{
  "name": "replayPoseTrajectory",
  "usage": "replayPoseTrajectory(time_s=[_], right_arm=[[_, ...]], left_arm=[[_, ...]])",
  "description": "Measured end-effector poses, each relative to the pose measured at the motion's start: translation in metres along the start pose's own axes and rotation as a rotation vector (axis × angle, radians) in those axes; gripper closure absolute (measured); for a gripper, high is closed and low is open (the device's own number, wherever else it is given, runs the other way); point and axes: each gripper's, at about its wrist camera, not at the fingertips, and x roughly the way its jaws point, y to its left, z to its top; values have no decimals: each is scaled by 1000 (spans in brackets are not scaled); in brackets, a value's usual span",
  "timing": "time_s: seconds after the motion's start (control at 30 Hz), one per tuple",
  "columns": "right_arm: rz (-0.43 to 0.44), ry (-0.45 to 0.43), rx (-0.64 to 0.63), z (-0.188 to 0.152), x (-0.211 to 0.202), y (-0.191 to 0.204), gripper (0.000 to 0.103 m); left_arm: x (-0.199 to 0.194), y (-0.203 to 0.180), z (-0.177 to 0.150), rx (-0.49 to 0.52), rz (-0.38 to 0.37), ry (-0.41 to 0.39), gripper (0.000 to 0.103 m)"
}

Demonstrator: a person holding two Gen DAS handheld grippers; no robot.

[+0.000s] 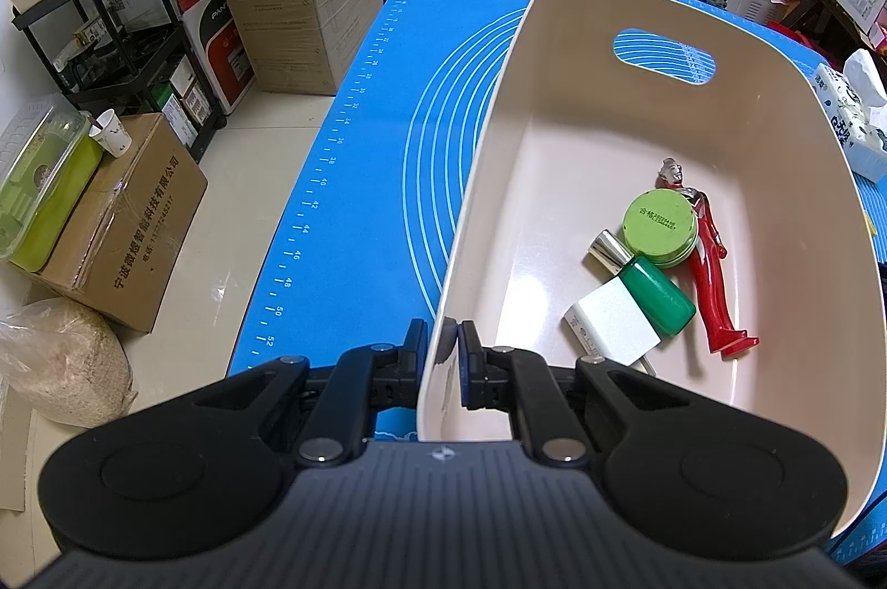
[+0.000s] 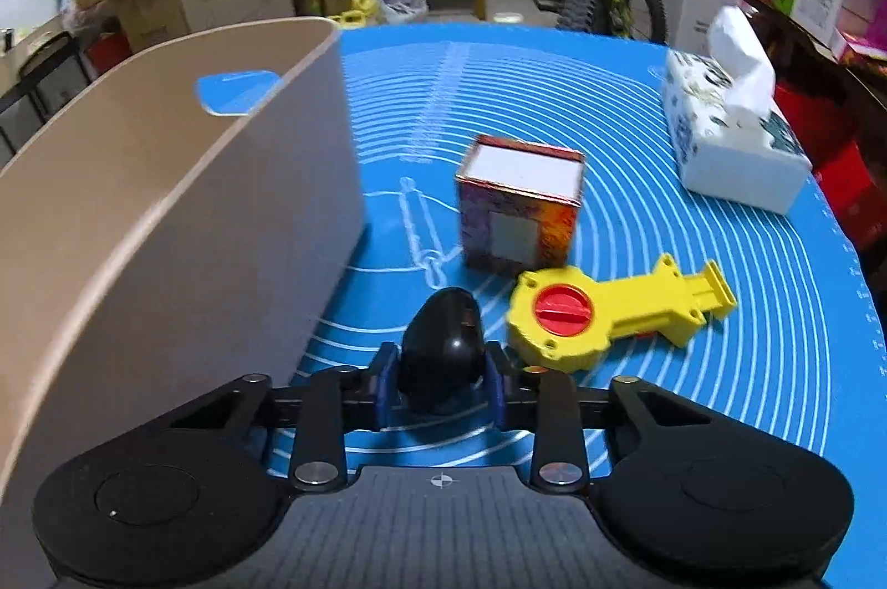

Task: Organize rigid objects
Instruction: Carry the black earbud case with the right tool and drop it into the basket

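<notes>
1. My left hand-held gripper (image 1: 443, 345) pinches the near rim of the beige plastic bin (image 1: 787, 157), one finger inside, one outside.
2. My right hand-held gripper (image 2: 442, 370) clamps a glossy black rounded object (image 2: 443, 345), just beside the bin's outer wall.
3. A yellow toy key with red dial (image 2: 604, 312) and a patterned cube box (image 2: 521, 206) lie on the blue worktop mat (image 2: 748, 312).

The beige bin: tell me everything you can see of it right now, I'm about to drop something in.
The beige bin is a smooth, plastic-looking tub with rounded corners, tall walls and an oval handle cutout in its far end. It stands upright on the blue mat. The left claw is shut on its near rim, one finger inside, one outside. On its floor lie a red figure, a green round tin, a green bottle with a silver cap and a white block, bunched together and overlapping.
</notes>
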Motion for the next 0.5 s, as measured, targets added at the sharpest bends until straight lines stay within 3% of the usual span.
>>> replayPoseTrajectory(time_s=[0.2, 0.5], right_arm=[[-25, -20, -30, -2, -6, 6, 70], [-48, -131, 1, 21, -45, 3, 70]], left_arm=[[0, 0, 0, 1, 0, 0, 90], [0, -1, 0, 0, 1, 0, 90]])
